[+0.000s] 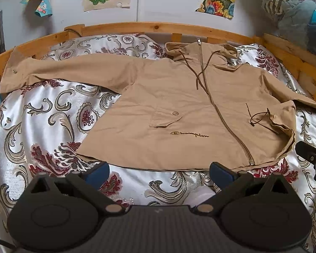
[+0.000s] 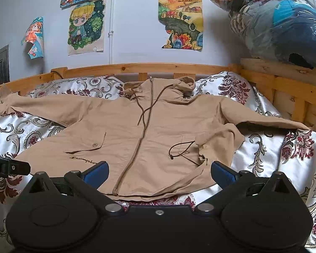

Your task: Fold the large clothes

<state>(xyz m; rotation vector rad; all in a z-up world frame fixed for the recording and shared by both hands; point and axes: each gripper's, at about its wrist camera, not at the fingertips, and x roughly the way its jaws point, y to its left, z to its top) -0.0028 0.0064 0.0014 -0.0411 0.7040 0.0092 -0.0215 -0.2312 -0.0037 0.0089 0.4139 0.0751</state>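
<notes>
Jacket [image 1: 179,105]: tan, zipped, spread face up on the bed [image 1: 42,126], hood [image 1: 200,48] toward the headboard [image 1: 137,26], hem toward both grippers.
Long axis: hood to hem, running away from the jaws; the zip [image 2: 137,147] slants a little off that line.
Left sleeve side: one sleeve [image 1: 52,69] lies stretched flat toward the bed's left edge, its cuff near the rail.
Right sleeve side: the other sleeve [image 2: 263,122] runs toward the right edge; the cloth by the right pocket is bunched and turned over on itself.
Left gripper [image 1: 159,171]: jaws apart, holding nothing, just short of the hem's left half; blue pads [image 1: 99,172] level, aimed along the bed toward the headboard.
Right gripper [image 2: 159,171]: jaws apart, empty; the hem's right half lies between and just below its pads [image 2: 221,171], so it looks closer to the cloth than the left one.
Pose: both held low and roughly level, side by side at the foot edge; each tip shows at the margin of the other's view.
Nearer hand: left for the flat sleeve and left hem corner, right for the rumpled side.
Stage, as I judge it: folding not yet begun; the jacket is laid out only.
Next move likely needs: smoothing the bunched right side, or a sleeve brought in across the body's long axis.
Risk: thin cloth may slide on the satin cover [image 2: 273,158] when pulled.
</notes>
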